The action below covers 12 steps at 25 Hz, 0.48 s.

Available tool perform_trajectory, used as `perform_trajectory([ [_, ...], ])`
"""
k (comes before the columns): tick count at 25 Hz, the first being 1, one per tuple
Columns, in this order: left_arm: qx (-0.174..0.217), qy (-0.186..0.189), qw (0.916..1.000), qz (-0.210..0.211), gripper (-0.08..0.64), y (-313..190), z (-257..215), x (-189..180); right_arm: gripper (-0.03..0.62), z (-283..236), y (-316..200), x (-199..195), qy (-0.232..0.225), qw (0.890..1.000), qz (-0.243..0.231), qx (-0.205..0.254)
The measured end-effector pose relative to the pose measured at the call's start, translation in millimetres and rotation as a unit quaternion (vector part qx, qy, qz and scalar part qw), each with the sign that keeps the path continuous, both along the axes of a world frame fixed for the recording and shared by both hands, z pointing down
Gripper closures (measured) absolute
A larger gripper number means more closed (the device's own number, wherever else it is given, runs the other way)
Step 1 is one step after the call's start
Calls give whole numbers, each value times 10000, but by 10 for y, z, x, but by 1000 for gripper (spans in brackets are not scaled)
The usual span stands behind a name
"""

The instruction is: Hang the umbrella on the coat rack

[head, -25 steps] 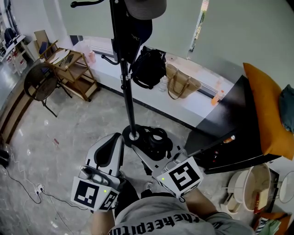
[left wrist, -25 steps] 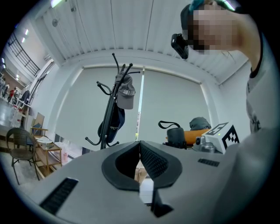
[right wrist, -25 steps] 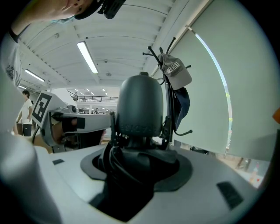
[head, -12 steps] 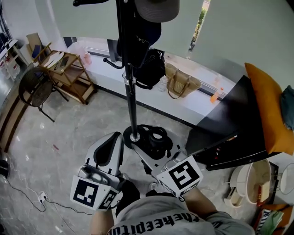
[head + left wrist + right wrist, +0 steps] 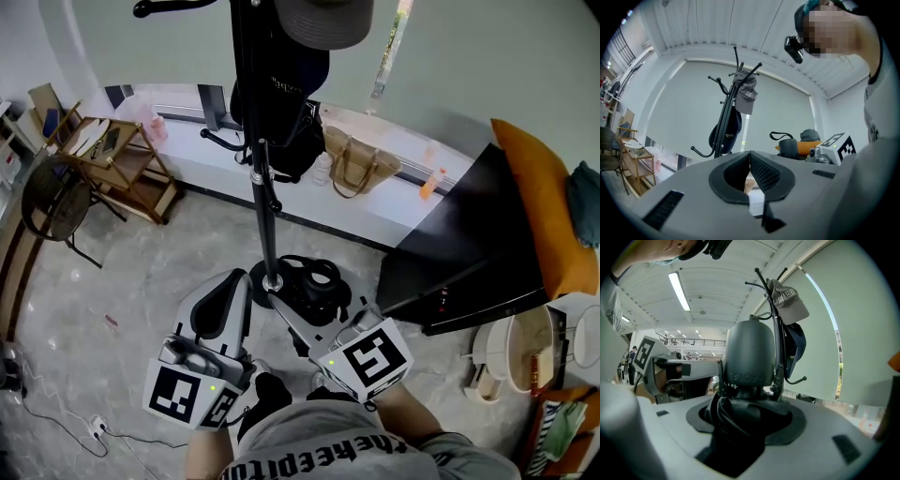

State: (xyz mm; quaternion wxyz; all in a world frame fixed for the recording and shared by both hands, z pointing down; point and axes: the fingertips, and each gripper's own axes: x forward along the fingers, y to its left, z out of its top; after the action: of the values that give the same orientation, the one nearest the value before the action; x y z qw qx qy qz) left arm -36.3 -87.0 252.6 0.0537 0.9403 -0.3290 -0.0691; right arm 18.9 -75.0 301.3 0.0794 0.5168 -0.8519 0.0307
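At the bottom of the head view, closest to the person, both tools are held low and level. The left gripper (image 5: 230, 291) has its jaws pressed together with nothing between them. The right gripper (image 5: 302, 317) is clamped on a folded black umbrella (image 5: 315, 281). In the right gripper view the umbrella's rounded dark grey handle (image 5: 750, 357) stands up out of the jaws, and its thin black cord strap (image 5: 719, 414) lies bunched against the pads.

Just beyond the umbrella, the round base of the tall black metal coat rack (image 5: 265, 206) rests on the marble floor. Up the pole, a bare curved lower hook (image 5: 219, 141) sticks out to the left. A black bag (image 5: 286, 141) hangs on the right side. Above it are a dark navy cap (image 5: 291, 70) and a grey cap (image 5: 323, 19).

The likely risks:
- The strap looks trapped in the grip, so it may not open into a loop that can catch a hook.
- The upper arms are crowded, and a lift on that side could knock a cap loose or snag the bag.
- A push on the slim pole might rock the rack.
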Motion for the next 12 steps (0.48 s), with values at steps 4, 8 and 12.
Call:
perform_trajectory([
  [4,-10,29,9998,188,543,-128,16,-33,334,25,-101,-39,42,9998,178,-25],
  [8,-29,15,9993,378,543,-265,29,-49,334,34,-215,-60,40,9993,372,-33],
  [12,-66,85,9982,597,543,-392,19,-110,334,35,-317,-118,22,9983,590,-31],
])
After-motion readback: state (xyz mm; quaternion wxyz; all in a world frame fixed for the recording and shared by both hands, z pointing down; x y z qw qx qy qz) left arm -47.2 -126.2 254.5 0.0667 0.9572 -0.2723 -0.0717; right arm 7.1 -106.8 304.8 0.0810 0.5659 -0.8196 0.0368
